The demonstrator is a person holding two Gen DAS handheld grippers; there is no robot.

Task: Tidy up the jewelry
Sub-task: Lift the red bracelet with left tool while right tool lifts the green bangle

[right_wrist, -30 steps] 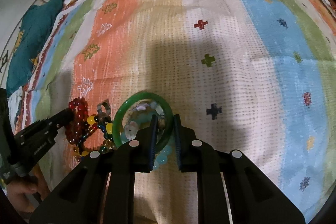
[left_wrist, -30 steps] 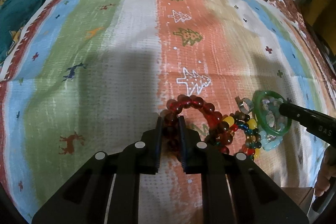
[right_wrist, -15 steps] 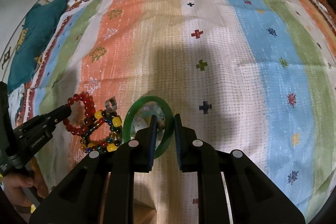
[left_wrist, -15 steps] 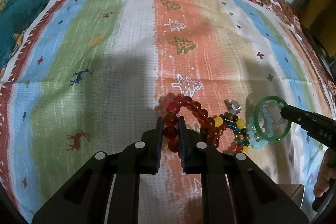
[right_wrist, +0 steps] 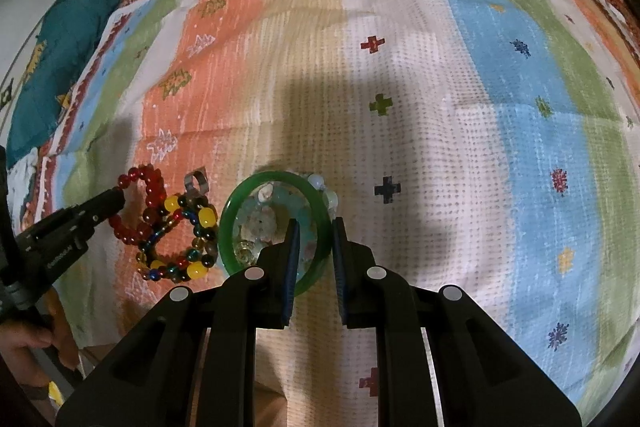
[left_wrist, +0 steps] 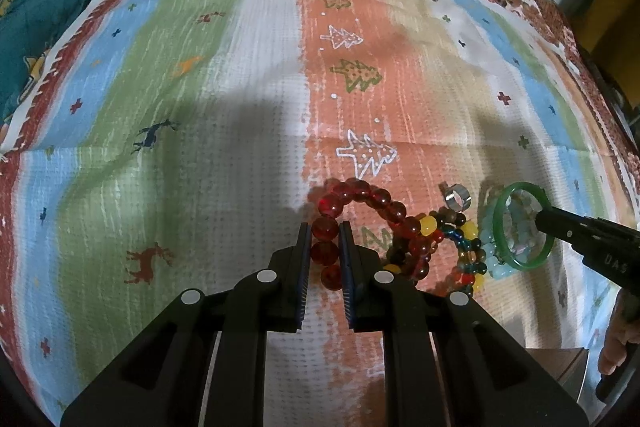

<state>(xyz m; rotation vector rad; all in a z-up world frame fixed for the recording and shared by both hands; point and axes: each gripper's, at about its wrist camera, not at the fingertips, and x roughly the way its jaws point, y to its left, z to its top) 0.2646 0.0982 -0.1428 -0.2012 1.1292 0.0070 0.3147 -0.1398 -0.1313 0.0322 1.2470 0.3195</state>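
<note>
your left gripper (left_wrist: 324, 231) pinches the red bead bracelet (left_wrist: 360, 195) curving right, right gripper (right_wrist: 314, 231) clamps the green bangle (right_wrist: 240, 205) rim, both piled together.

Left gripper (left_wrist: 324, 231) fingers clamp red bead bracelet (left_wrist: 362, 223); right gripper (left_wrist: 540, 221) grips green bangle (left_wrist: 500, 227) on striped cloth (left_wrist: 200, 107).

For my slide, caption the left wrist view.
Left tongs clamp a red glass-bead bracelet on the striped cloth; right tongs grip a green jade-like bangle.
</note>
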